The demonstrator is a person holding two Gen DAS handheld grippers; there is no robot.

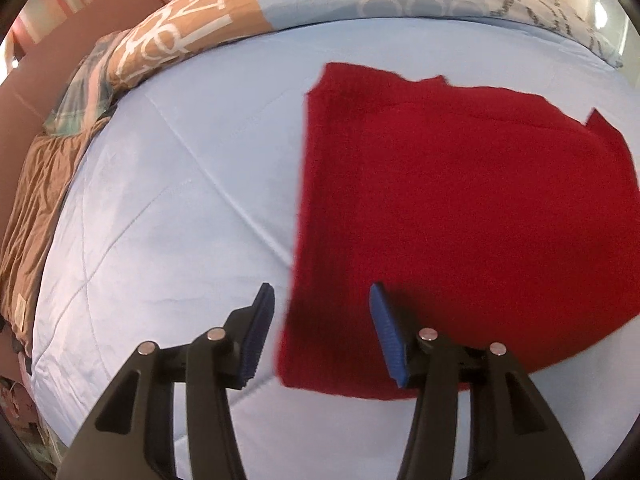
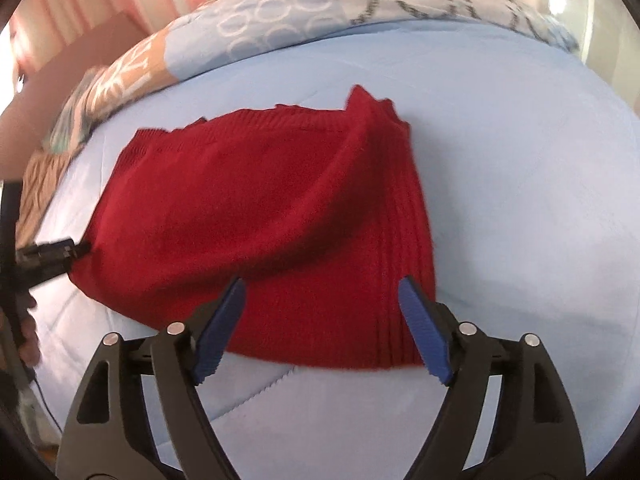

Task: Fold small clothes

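Red knit garment [image 2: 256, 216], seemingly folded, on blue quilt [image 2: 500, 160]

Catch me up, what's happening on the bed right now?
A person is folding a red knit garment on a light blue quilt, working a pair of tongs in each hand. Both the left tongs and the right tongs are open and gripping nothing, poised over the garment's near edge. The garment lies flat, already partly folded, with one fold raised as a ridge.
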